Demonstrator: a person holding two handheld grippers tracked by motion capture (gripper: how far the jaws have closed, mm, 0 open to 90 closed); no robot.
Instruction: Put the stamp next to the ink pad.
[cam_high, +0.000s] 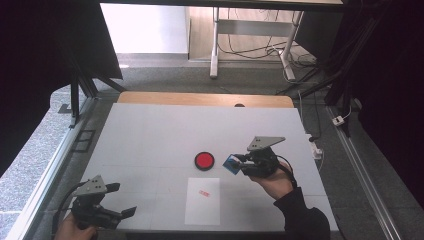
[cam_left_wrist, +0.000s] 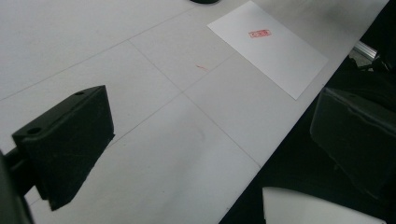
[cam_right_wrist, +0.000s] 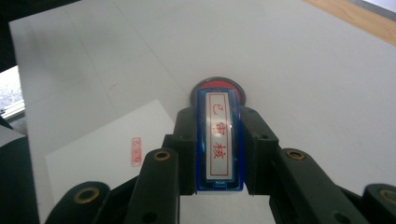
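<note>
1. White desk (cam_high: 150, 135) under me, a carpeted floor and another table's legs beyond it; I am working the stamp job from the near edge.
2. My right gripper (cam_high: 239, 161) is clamped on the blue stamp (cam_right_wrist: 219, 140). In the right gripper view the jaws press its two long sides and the label with red characters faces the camera. It hangs above the desk, just to the right of the red ink pad (cam_high: 204, 160), not touching it.
3. I judge the step in hand to be carrying the stamp between pad and paper. I cannot tell from these views whether its face is freshly inked.
4. To do it well, I would keep the clamp firm and the stamp square in the jaws, so that its face meets the surface flat. A tilt would print one edge only.
5. Next out lies the white sheet of paper (cam_high: 202, 200), in front of the pad and near the desk's front edge. It already bears one small red mark (cam_left_wrist: 259, 33) near its far end, so I would aim for a bare part.
6. I would come down straight, press once, and lift straight to avoid a smear.
7. My left gripper (cam_high: 122, 200) rests at the near left corner, jaws apart and holding nothing. It could steady the loose sheet.
</note>
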